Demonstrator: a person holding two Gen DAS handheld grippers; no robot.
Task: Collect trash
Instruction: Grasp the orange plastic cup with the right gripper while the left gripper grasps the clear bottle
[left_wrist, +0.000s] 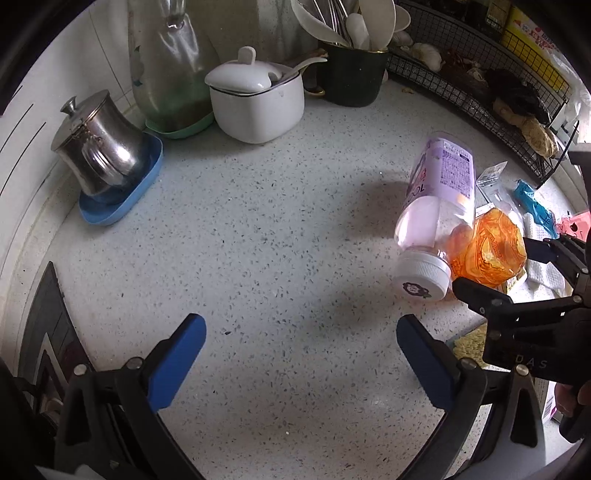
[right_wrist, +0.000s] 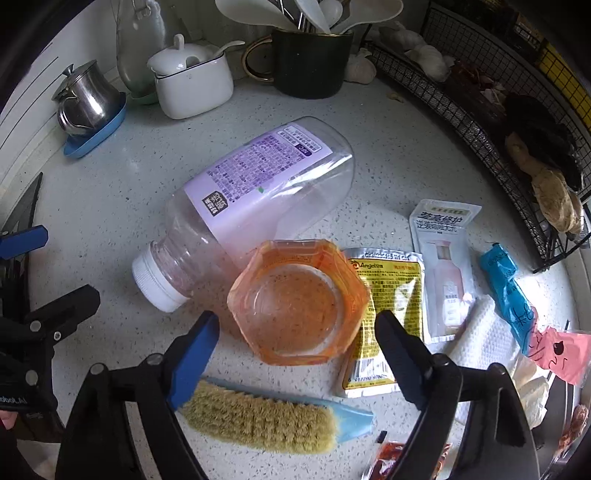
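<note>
Our right claw (right_wrist: 297, 332) hangs spread w/ nothing pinched, the orange cup (right_wrist: 298, 301) on the surface just ahead between its tips, touching the lying bottle (right_wrist: 255, 206). Left claw (left_wrist: 301, 332), also spread & empty, is farther off, so the right's nearer, we reckon.

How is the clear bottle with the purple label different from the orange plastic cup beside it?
The bottle lies on its side; the orange cup stands upright, mouth up. The bottle is closed with a white cap, while the cup has no lid. The bottle is clear and long; the cup is orange, short and faceted. Both look empty and rest on the counter.
</note>
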